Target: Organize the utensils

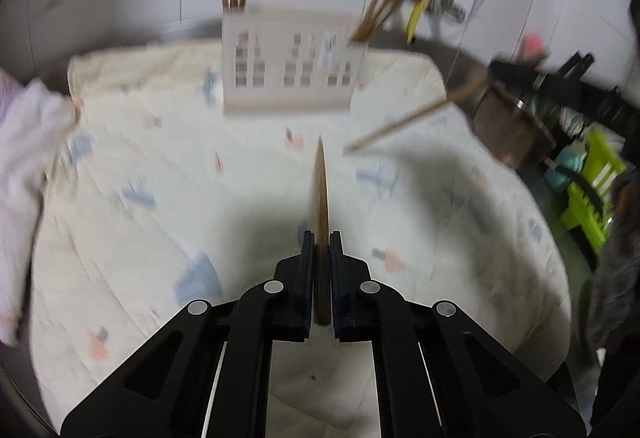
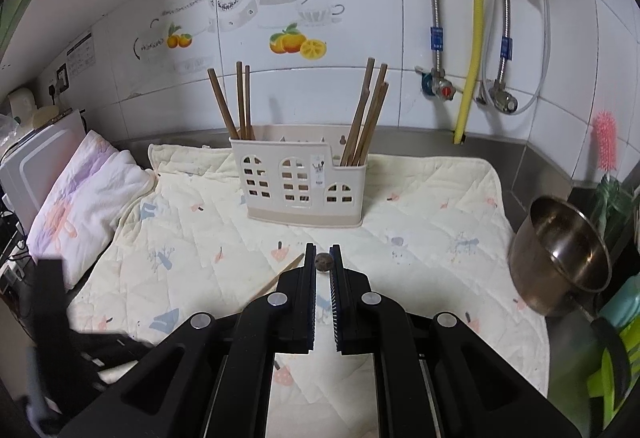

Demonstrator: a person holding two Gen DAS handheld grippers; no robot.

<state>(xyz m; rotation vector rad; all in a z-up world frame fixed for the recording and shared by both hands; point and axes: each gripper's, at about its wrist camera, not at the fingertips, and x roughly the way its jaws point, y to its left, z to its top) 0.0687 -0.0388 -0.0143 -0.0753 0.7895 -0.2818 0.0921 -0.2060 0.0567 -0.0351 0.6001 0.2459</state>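
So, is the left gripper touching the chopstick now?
Touching. The left wrist view shows the left gripper with both pads pressed on the chopstick.

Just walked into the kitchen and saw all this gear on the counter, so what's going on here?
A person is sorting chopsticks into a white holder that stands on a quilted mat. Each hand carries tongs. The left tongs are shut on one chopstick that points toward the holder. The right tongs are shut on another chopstick, seen end-on. Chopsticks already stand in the holder's left and right ends; none can be seen in its middle section.
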